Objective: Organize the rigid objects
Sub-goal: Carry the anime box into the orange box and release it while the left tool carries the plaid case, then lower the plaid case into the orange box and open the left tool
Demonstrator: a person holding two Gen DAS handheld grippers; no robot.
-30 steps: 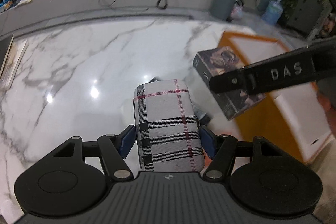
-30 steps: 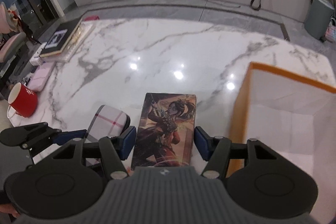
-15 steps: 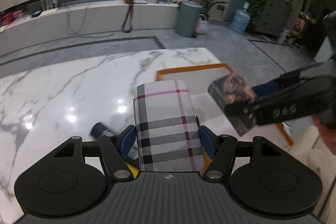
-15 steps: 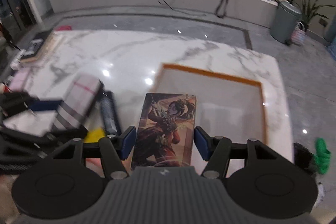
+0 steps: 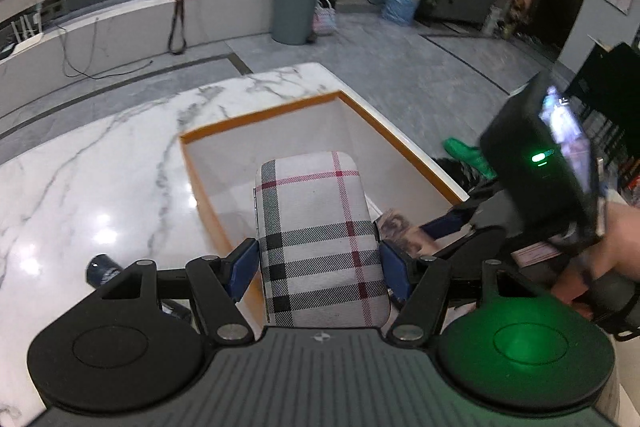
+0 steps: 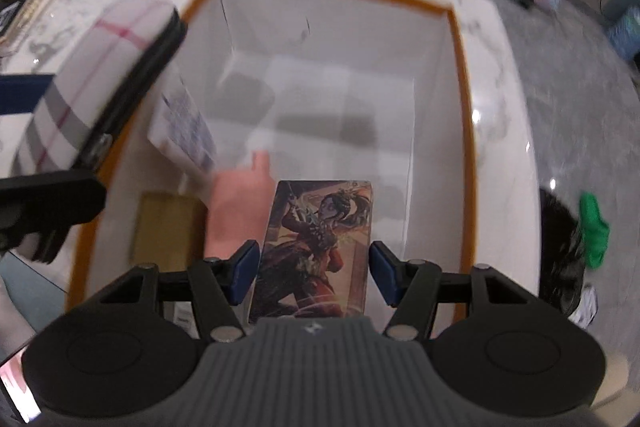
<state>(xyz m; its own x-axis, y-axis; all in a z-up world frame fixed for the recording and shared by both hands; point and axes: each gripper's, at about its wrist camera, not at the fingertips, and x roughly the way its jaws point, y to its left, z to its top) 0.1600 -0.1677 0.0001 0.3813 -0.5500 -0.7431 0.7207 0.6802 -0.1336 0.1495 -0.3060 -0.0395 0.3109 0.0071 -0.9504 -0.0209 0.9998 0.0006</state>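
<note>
A: We've got the left gripper point(image 5: 318, 265) pinching the grey plaid fabric-covered case with red and black stripes point(image 5: 320, 227) across its width, blue pads tight on both long edges. It hangs over the near-left corner of the white open box with the orange rim point(image 5: 256, 119).

B: And the right gripper point(image 6: 312, 273) clamps the flat rectangular card box with the painted warrior figure point(image 6: 316, 247), jaws partway apart, pads on the side edges. It's pointing steeply down into the box, above the pale floor.

A: Handling-wise, we'd judge the case stiff w/ a cloth skin, so decent friction, prob light. Side-edge grip looks right.

B: Card box looks glossy, so slippery-ish, and thin walls could dent if squeezed hard. Hold near the mid of the long edges, as we do now.

A: There's a hand point(image 6: 236, 207) down by the box too, blurred.
</note>
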